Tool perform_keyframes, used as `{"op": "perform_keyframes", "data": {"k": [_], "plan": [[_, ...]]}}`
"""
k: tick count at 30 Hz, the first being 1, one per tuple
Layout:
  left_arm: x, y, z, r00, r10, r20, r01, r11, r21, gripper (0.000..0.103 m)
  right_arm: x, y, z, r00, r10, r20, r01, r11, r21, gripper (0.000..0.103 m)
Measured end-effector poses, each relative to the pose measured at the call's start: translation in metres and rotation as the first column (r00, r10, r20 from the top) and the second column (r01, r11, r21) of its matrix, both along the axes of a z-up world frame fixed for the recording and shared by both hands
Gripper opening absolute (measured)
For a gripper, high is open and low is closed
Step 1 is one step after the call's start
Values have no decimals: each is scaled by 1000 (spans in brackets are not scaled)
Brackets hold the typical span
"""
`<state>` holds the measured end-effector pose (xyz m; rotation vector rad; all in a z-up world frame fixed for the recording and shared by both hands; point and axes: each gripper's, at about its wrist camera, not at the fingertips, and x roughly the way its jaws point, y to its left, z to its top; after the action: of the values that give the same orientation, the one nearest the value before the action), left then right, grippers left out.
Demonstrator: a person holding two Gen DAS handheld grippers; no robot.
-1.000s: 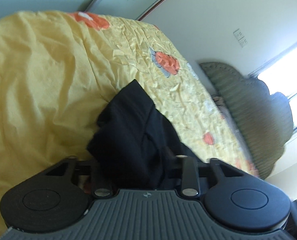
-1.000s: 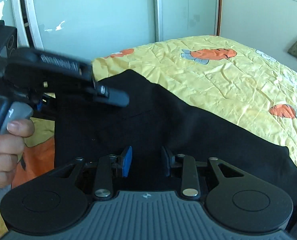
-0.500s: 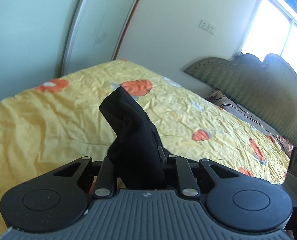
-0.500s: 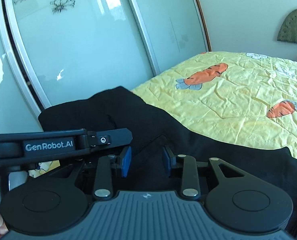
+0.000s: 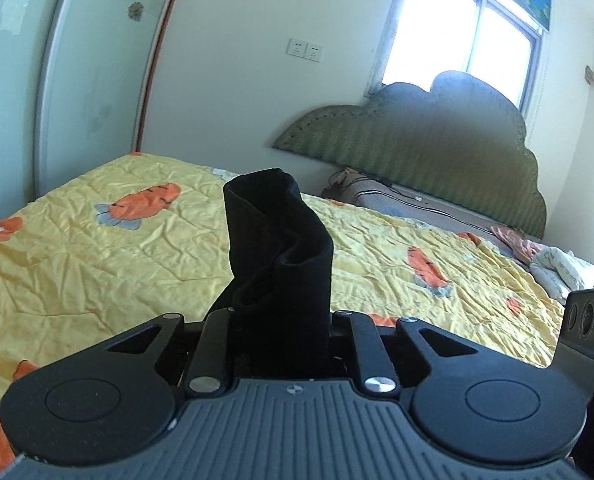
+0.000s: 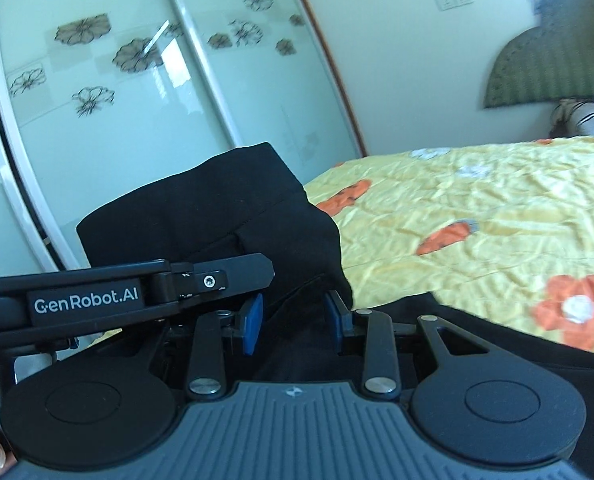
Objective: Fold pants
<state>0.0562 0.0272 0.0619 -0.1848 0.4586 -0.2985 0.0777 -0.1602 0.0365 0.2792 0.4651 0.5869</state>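
Note:
The black pants [image 5: 281, 256] stand up as a bunched fold out of my left gripper [image 5: 279, 332], which is shut on them above the yellow bed. In the right wrist view the pants [image 6: 217, 208] are lifted in front of the camera and trail down onto the bed at the right. My right gripper [image 6: 295, 320] holds pants fabric between its blue pads [image 6: 253, 318]. The left gripper's black body, marked GenRobot.AI [image 6: 97, 300], crosses the right view from the left, just above the right fingers.
A yellow bedspread [image 5: 97, 264] with orange carrot prints covers the bed. A green headboard [image 5: 437, 160] and pillows stand at the far end under a window. Sliding glass wardrobe doors [image 6: 137, 80] line the far side of the bed.
Both grippers have risen and tilted up, lifting the pants off the bed. The views swung from the bedspread to the walls, headboard and wardrobe.

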Motion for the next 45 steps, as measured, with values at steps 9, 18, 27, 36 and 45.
{"op": "perform_keyframes", "data": {"k": [9, 18, 27, 36, 45], "plan": [[-7, -81, -10, 990, -136, 18, 135, 989, 63, 18, -23, -73, -10, 991, -136, 3, 136, 990, 44, 33], [-22, -155, -31, 966, -258, 32, 251, 957, 144, 19, -44, -129, -32, 968, -248, -30, 249, 966, 67, 33], [-27, -195, -53, 937, -350, -18, 347, 920, 183, 20, -59, -165, -56, 943, -323, -80, 330, 940, 88, 33], [-26, -214, -70, 916, -394, -72, 400, 895, 199, 20, -67, -182, -76, 926, -354, -133, 366, 926, 88, 33], [-21, -226, -84, 904, -415, -97, 427, 878, 218, 23, -84, -208, -84, 905, -380, -191, 397, 916, 59, 40]]}}
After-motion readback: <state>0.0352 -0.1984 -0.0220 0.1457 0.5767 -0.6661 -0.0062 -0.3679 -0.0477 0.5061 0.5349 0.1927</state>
